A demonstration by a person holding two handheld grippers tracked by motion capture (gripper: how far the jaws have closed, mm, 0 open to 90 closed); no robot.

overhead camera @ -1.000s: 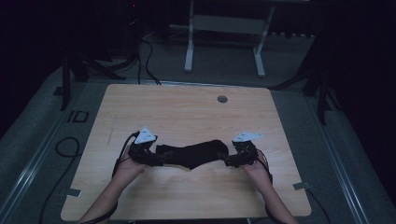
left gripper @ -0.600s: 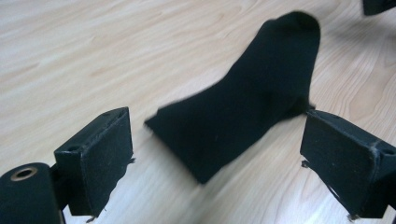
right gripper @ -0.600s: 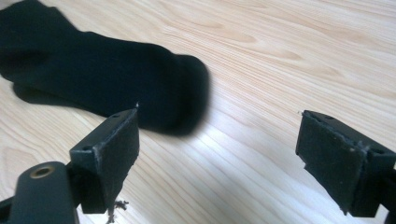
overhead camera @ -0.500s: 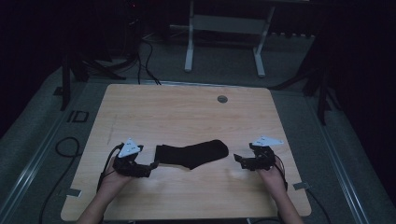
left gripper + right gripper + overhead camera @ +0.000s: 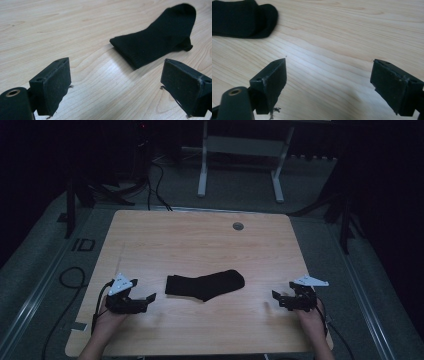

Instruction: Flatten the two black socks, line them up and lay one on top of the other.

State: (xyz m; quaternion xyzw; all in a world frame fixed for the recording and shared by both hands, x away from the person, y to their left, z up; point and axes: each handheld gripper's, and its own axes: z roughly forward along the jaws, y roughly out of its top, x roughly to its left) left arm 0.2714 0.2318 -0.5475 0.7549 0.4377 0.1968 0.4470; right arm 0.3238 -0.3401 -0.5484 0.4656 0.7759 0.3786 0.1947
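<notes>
**Both grippers off the sock, jaws wide**

So here's where I'm at. The black sock point(image 5: 205, 285) is lying flat on the table point(image 5: 200, 245), around the lower middle of the high view, nothing touching it. My left gripper point(image 5: 147, 298) sits at the lower left of that frame, just beside the cuff end, jaws spread apart with only bare wood between them. My right gripper point(image 5: 275, 297) is over at the lower right, well apart from the toe end, and its jaws are also spread with nothing in them. In the left gripper view the sock point(image 5: 155, 40) fills the upper right; in the right gripper view it point(image 5: 242, 18) pokes in at the upper left corner.
</notes>
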